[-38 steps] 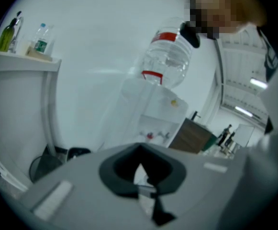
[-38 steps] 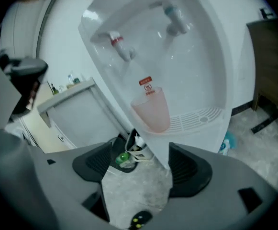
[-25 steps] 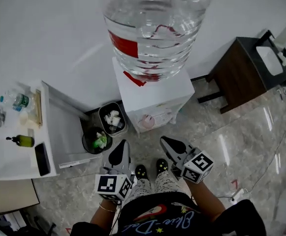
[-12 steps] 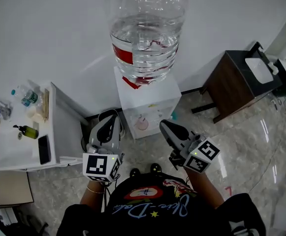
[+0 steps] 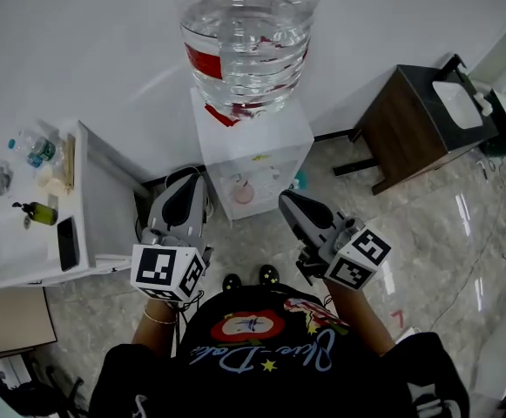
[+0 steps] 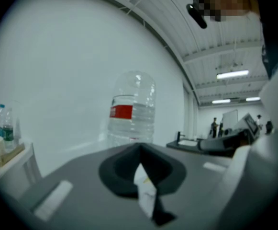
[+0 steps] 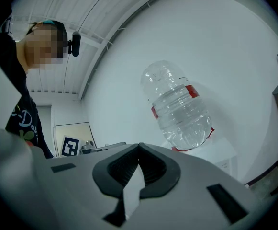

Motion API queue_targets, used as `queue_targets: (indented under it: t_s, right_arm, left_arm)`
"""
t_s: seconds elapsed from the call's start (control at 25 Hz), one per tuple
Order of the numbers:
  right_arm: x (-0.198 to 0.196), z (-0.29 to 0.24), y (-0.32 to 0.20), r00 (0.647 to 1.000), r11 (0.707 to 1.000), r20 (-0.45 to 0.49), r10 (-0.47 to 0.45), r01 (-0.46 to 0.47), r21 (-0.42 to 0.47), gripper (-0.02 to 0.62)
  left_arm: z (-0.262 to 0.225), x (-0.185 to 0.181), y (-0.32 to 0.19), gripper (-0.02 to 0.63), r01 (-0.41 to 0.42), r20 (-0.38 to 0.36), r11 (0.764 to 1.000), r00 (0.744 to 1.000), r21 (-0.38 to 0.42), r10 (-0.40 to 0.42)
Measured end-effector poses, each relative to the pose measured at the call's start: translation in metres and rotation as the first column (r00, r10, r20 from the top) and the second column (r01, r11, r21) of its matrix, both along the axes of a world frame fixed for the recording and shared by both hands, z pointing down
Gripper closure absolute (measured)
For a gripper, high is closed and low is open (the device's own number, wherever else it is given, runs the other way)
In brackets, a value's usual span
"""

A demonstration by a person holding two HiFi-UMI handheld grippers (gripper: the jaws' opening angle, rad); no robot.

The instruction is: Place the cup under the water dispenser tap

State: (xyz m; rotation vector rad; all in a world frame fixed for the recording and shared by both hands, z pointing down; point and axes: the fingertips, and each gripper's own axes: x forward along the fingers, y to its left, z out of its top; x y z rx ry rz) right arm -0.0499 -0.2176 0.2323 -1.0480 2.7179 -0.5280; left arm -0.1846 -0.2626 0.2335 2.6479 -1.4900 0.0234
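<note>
The white water dispenser (image 5: 266, 146) stands against the wall ahead, with its big clear bottle (image 5: 248, 37) on top. That bottle (image 6: 131, 111) also shows in the left gripper view, and the same bottle (image 7: 179, 111) in the right gripper view. A small pale pink round thing (image 5: 244, 194) sits in the dispenser's front recess; I cannot tell if it is the cup. My left gripper (image 5: 186, 200) is held level in front of the dispenser at its left, shut and empty. My right gripper (image 5: 286, 201) is at its right, also shut with nothing in it.
A white side table (image 5: 13, 264) at the left carries a green bottle (image 5: 37, 213), water bottles (image 5: 33, 151) and a black phone (image 5: 64, 244). A dark brown cabinet (image 5: 405, 133) stands at the right. The floor is glossy marble (image 5: 444, 233).
Both grippers have risen from near the floor to the height of the dispenser's front. The waste bins beside the dispenser are now hidden behind the left gripper.
</note>
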Motion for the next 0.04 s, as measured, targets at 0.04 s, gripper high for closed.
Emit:
queue_targets:
  t_s: [0.04]
  right_arm:
    - [0.0006,0.0005,0.0003,1.000,1.000,0.003,-0.002,0.002,-0.004,0.581]
  left_arm:
    - [-0.0004,0.0020,0.0004,0.604,-0.003,-0.004,1.000,1.000,0.000,0.003]
